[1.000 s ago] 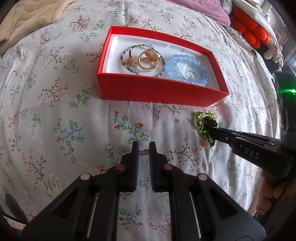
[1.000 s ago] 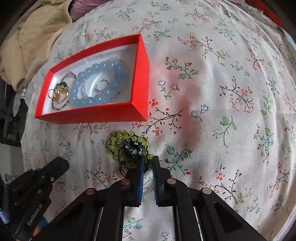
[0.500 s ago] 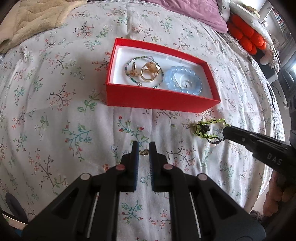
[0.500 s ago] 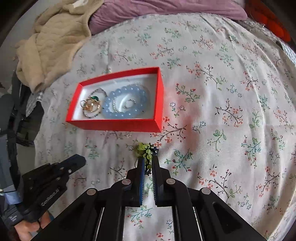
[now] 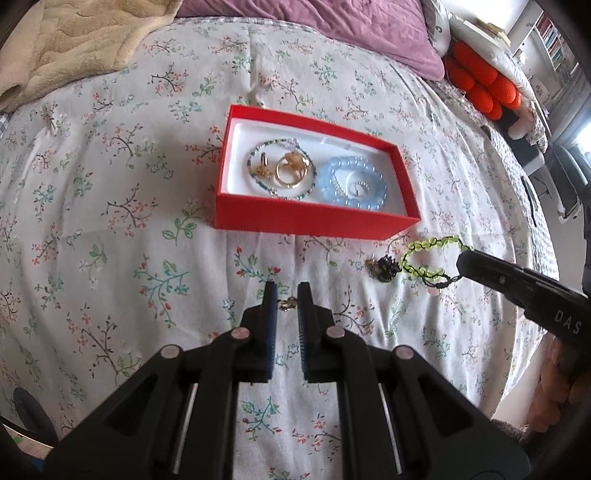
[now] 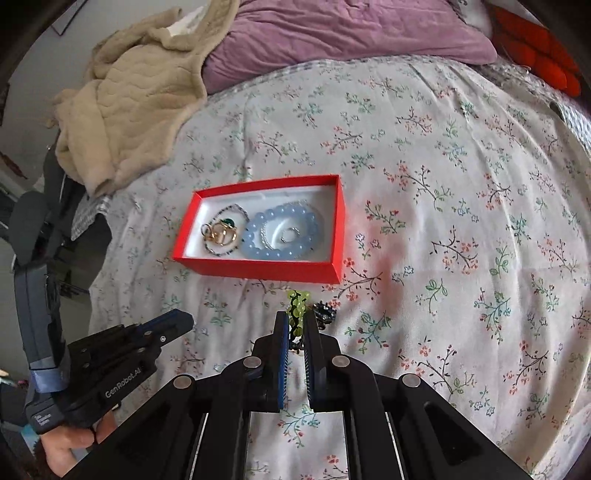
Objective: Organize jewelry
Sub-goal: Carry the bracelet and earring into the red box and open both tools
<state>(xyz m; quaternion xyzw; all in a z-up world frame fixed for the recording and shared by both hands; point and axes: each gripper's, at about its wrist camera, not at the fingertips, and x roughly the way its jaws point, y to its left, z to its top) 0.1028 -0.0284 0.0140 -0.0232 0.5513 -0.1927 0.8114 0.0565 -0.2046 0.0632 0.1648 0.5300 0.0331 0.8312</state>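
A red box point(image 5: 314, 221) point(image 6: 258, 269) with a white lining lies on the floral bedspread. In it are a blue bead bracelet point(image 5: 354, 182) point(image 6: 282, 236), gold rings point(image 5: 291, 171) point(image 6: 219, 232) and a thin beaded bracelet. My left gripper point(image 5: 287, 299) point(image 6: 177, 323) is shut on a small gold piece point(image 5: 288, 303), in front of the box and above the bed. My right gripper point(image 6: 296, 325) point(image 5: 463, 260) is shut on a green bead bracelet point(image 6: 297, 310) point(image 5: 428, 258), which hangs as a loop from its tip. A dark beaded piece point(image 5: 386, 266) point(image 6: 325, 312) sits beside that loop.
A beige blanket point(image 5: 74, 44) point(image 6: 129, 96) is heaped at the far left of the bed. A purple pillow point(image 5: 314, 29) point(image 6: 351, 33) lies behind the box. Orange plush point(image 5: 487, 88) sits at the far right. A hand point(image 6: 70, 443) grips the left tool.
Both grippers have risen from the bed, the right one more. The green bracelet has come up off the cover in the right gripper, and the dark piece now lies beside it.
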